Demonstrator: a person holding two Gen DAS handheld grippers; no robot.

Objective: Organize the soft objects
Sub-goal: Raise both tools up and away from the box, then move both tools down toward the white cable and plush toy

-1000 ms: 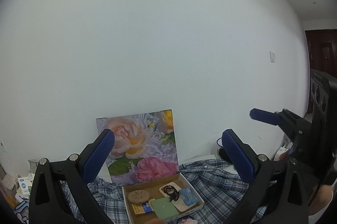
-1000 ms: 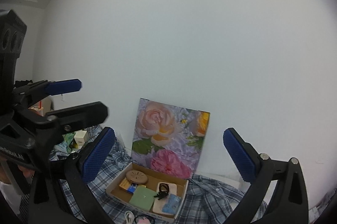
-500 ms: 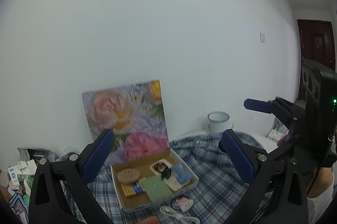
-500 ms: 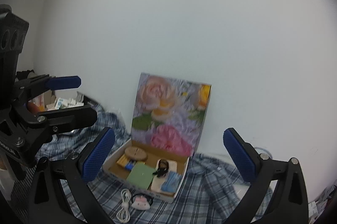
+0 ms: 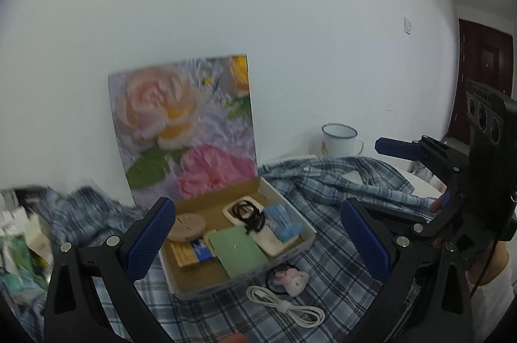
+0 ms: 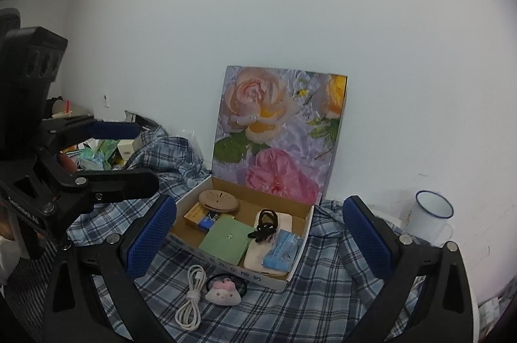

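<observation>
Since a second ago both cameras have tipped down from the wall: the open box now sits mid-frame, and a white cable and a small plush hair tie, out of view before, show in front of it. My reading: the approach is over and the first pick comes next; nothing soft has been moved yet.

Left to right across the surface:
- Far left, a clutter of small cartons and packets [image 6: 106, 152], blurred in the left wrist view.
- Left gripper [image 5: 258, 241]: jaws spread wide, holding nothing, hanging above the box's near edge.
- Plaid shirt [image 5: 326, 181] spread rumpled over the whole surface, under everything.
- Box [image 6: 245, 268] resting on the shirt, its flowered lid [image 6: 278, 133] upright against the wall. Inside: a round wooden disc, a yellow-and-blue packet, a green card, a cream pad with black hair bands on it, a blue packet.
- White cable [image 6: 192, 301] coiled just in front of the box, on the shirt.
- Plush hair tie [image 6: 223, 293] just beside the cable, near the box's front wall.
- Right gripper [image 6: 260, 241]: also wide open and empty, above the same spot.
- White mug [image 6: 429, 218] with a blue rim, at the wall, well apart from the box.

Room: a plain white wall with a switch plate; a dark door at far right in the left wrist view.
</observation>
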